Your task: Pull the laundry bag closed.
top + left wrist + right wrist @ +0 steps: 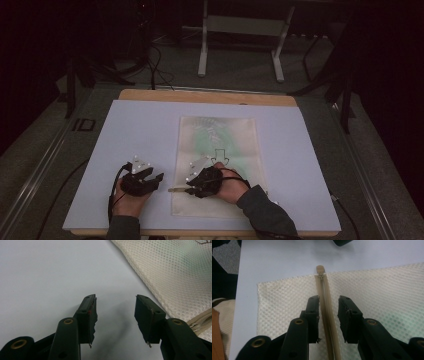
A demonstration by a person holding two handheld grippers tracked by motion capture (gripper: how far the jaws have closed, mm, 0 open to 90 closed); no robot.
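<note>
Step in hand: I am bringing my right tongs (pixel 328 315) down over the closed beige zipper (pixel 327 315) of a flat cream mesh laundry bag (pixel 216 165), getting ready to work the zip.
Bag position: it lies flat on the pale blue-grey table (pixel 140 130), lengthwise away from me, a little right of centre, with a faint green item showing through the mesh.
Zipper: it runs across the near end of the bag; its small beige slider (pixel 321 272) sits at the bag's edge, the pull tab poking just past it onto the table.
Right tongs: narrow gap, the 2 black jaws either side of the zipper tape, not yet pinching it as far as I can tell; nothing held.
Left tongs (pixel 116 315): moderately wide, holding nothing, hovering over bare table just beside the bag's edge (pixel 175 277).
Next move, my judgement: the right tongs sit short of the slider, so I must slide forward along the tape to the tab, close on it, while the left tongs pin the mesh near the corner to stop the bag dragging.
</note>
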